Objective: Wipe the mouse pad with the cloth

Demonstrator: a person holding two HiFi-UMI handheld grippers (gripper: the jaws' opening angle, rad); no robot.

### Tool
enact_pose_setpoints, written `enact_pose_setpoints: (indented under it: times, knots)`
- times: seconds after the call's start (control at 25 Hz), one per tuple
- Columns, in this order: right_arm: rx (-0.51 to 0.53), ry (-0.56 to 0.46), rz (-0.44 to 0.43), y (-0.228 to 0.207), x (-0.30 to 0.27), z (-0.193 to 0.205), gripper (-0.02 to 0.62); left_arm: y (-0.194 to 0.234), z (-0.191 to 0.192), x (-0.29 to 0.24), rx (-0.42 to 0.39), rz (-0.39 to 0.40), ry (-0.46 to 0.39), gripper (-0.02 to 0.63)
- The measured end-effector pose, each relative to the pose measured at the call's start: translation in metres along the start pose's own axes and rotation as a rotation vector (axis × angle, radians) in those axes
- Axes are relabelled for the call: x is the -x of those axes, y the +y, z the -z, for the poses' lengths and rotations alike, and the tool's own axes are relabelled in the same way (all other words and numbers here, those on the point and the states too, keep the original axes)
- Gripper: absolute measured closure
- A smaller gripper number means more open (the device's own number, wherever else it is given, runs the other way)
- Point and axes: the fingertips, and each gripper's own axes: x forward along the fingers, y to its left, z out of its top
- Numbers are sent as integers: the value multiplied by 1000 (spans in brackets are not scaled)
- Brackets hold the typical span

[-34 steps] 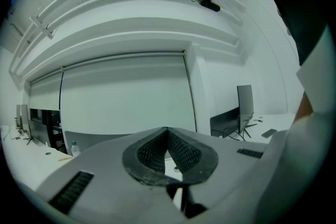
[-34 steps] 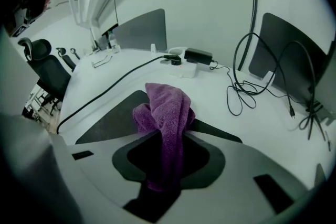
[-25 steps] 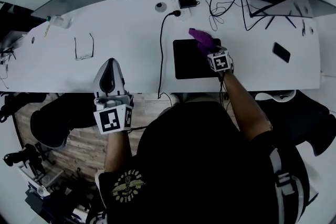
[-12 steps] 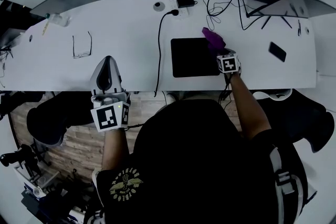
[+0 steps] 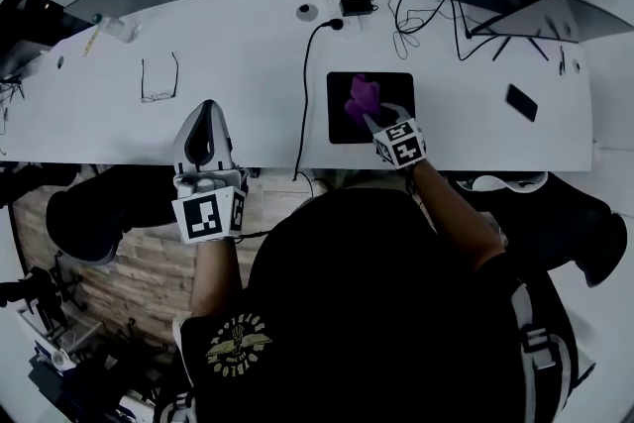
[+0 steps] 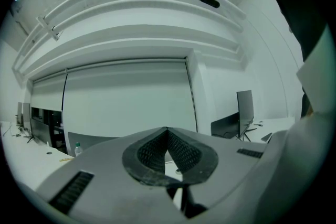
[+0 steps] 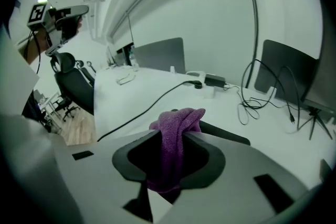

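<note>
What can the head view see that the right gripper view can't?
Only the head view shows the person's black shirt and the whole black square mouse pad. Only the right gripper view shows the right gripper with its jaws shut tight on the purple cloth. Both show the cloth, the white desk and the black cable.

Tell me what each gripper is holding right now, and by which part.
The right gripper pinches the purple cloth by a bunched fold. The left gripper is shut, empty.
</note>
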Motion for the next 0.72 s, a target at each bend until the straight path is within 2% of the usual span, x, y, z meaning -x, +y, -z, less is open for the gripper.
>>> enact_pose_setpoints:
  times: [0.16, 0.32, 0.6, 0.72]
  knots:
    - [77, 12, -87, 46, -19, -8, 489, 8, 1, 10, 0, -12, 6, 604]
    - [127, 69, -128, 74, -39, 2, 489, 14, 0, 22, -5, -22, 8, 604]
    - [266, 221, -96, 82, -84, 45, 489, 30, 4, 45, -8, -48, 25, 604]
    - [240, 212, -82, 76, -86, 53, 488, 31, 2, 50, -11, -45, 18, 604]
